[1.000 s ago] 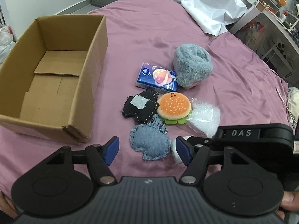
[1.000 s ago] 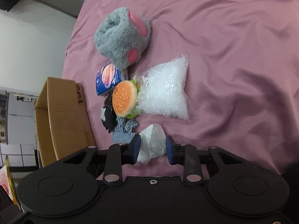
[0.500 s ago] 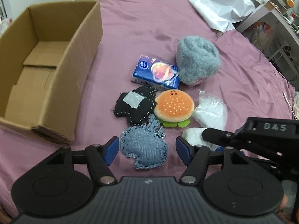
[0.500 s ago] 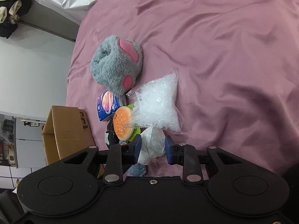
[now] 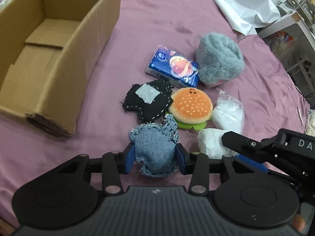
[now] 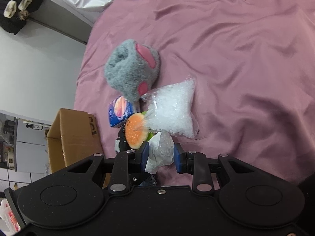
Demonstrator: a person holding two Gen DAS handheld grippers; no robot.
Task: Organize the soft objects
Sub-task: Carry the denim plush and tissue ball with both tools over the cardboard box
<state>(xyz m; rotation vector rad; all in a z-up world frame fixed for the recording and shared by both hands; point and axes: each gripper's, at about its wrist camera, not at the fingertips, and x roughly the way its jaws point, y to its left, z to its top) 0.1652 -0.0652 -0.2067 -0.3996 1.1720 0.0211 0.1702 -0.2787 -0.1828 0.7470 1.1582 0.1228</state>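
Observation:
A small blue denim cushion [image 5: 155,149] lies on the pink bedspread [image 5: 157,19], and my left gripper [image 5: 155,157] is closing on it, both blue pads touching its sides. My right gripper [image 6: 161,156] is shut on a crumpled white plastic wad [image 6: 160,151], seen in the left wrist view as white wad [image 5: 210,141] under the black right gripper body [image 5: 256,149]. Just beyond lie a black patched cushion [image 5: 147,100], a burger plush [image 5: 191,106], a clear bag of white pellets [image 5: 228,112], a blue tissue pack [image 5: 173,66] and a grey furry paw plush [image 5: 220,61].
An open, empty cardboard box [image 5: 88,68] stands on the bed to the left of the pile; it shows as the box [image 6: 76,137] in the right wrist view. A white sheet [image 5: 246,4] is bunched at the far side. A shelf with clutter [image 5: 295,39] stands beyond the bed's right edge.
My left gripper has sunk onto the denim cushion and its jaws have narrowed from wide apart to touching it. The right gripper keeps its hold on the white wad and has tilted slightly.

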